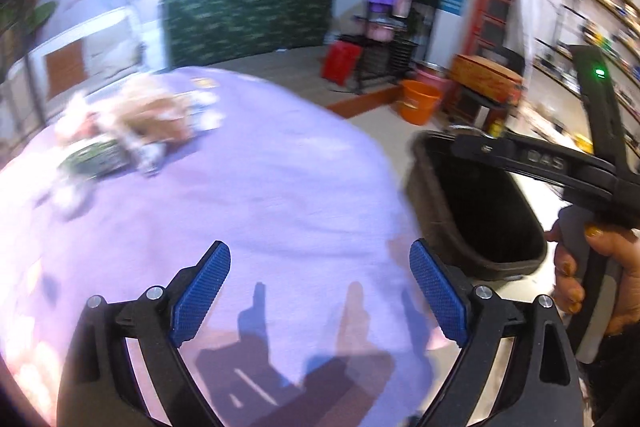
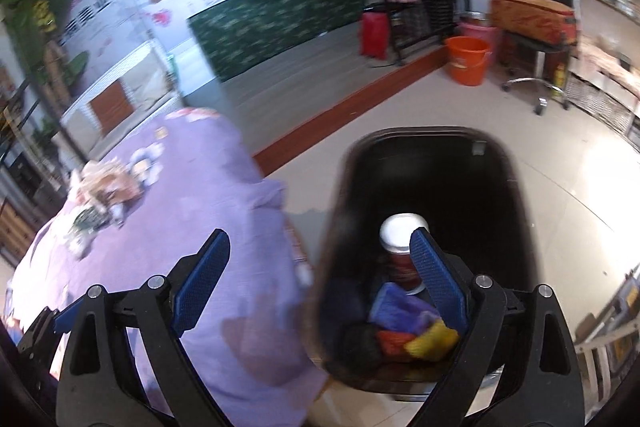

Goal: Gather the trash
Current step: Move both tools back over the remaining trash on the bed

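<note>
A pile of trash (image 1: 132,125), crumpled paper, tan wrappers and a green packet, lies at the far left of a table with a purple cloth (image 1: 256,195); it also shows in the right wrist view (image 2: 106,195). A black bin (image 2: 424,247) stands on the floor right of the table and holds a white-lidded red cup (image 2: 402,251) and coloured scraps (image 2: 408,327). My left gripper (image 1: 320,291) is open and empty over the cloth. My right gripper (image 2: 320,291) is open and empty above the bin's near rim; its body (image 1: 560,171) shows in the left wrist view over the bin (image 1: 472,211).
An orange bucket (image 2: 468,61) stands on the floor beyond the bin, with a red container (image 2: 374,35), a dark rack (image 2: 416,15) and a stool (image 2: 532,27) behind. A green counter (image 2: 280,15) lies at the back. Shelves line the right wall.
</note>
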`<state>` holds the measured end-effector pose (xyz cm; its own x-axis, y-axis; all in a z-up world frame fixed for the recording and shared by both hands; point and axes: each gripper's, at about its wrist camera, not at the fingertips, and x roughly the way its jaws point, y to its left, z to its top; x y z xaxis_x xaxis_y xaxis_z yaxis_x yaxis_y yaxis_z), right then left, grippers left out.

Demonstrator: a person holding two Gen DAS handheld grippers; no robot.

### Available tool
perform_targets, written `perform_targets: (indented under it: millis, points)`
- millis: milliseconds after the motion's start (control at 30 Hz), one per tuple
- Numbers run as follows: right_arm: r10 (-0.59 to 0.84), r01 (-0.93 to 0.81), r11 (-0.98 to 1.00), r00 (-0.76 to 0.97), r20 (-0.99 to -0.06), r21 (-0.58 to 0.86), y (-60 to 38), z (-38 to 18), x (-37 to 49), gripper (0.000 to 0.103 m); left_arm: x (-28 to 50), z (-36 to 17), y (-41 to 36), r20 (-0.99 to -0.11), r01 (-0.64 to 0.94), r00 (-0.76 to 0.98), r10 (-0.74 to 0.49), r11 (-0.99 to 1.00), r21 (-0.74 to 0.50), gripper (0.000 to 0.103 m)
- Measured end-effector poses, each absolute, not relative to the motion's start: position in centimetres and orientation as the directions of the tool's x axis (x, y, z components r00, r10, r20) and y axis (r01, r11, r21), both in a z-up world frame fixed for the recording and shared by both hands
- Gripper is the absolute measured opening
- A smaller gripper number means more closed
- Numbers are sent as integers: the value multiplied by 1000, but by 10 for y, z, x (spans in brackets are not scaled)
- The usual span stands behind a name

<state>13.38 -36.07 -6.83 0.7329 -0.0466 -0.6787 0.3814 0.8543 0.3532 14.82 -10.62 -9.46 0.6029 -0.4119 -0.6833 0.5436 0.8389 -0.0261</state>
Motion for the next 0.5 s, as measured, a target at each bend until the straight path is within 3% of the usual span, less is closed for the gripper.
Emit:
perform_targets:
  millis: [200,500]
  points:
    - [64,211,924,738,-672,319,-298,-65,170,90,157,-93,-45,-677,395,672,-300,919,-15,89]
    - [184,-51,975,738,-650,218,-212,-44,213,90,194,-90,33,-714,207,672,-198,975,-76,72]
